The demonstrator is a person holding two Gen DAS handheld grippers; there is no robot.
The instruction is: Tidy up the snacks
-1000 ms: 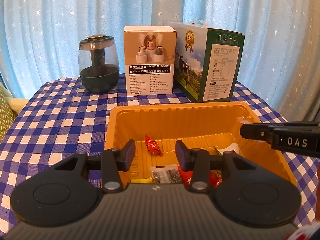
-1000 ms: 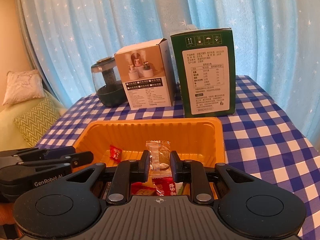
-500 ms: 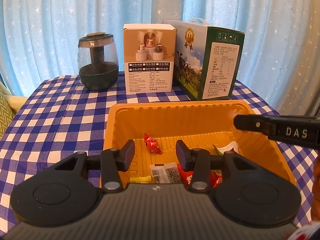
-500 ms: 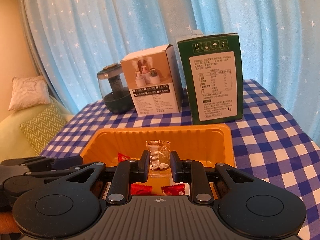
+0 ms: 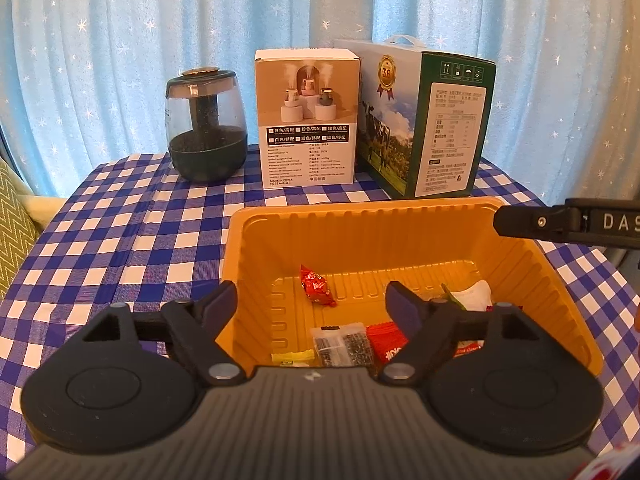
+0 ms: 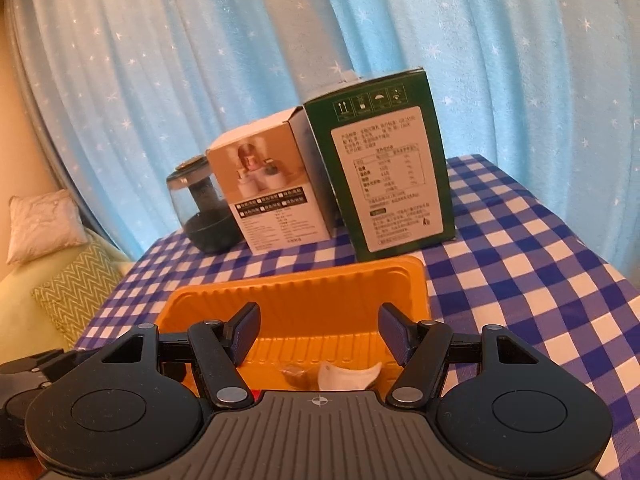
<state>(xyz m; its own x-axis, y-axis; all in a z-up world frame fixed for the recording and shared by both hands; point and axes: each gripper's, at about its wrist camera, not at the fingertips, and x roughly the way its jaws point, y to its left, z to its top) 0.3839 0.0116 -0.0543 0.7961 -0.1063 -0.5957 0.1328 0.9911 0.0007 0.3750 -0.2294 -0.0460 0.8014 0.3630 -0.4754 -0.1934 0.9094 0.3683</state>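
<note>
1. Orange plastic tray (image 5: 560,280) sits on the blue-checked surface (image 5: 120,240) in the left wrist view; the left gripper (image 5: 312,300) hangs over its near edge, spread wide and holding nothing.
2. Inside the tray, one red candy (image 5: 318,286) lies mid-floor; nearer the gripper lie one yellow packet (image 5: 292,357), one clear dark-printed packet (image 5: 344,344), one red packet (image 5: 386,340) and one white wrapper (image 5: 474,294).
3. Beyond the tray stand one dark jar (image 5: 206,128), one white box (image 5: 307,118) and one green box (image 5: 424,120).
4. From the right wrist view, the right gripper (image 6: 318,330) is spread apart, empty, above the tray's (image 6: 320,280) near end.
5. Below it, one white wrapper (image 6: 348,376) and one clear wrapper (image 6: 294,374) lie in the tray.
</note>
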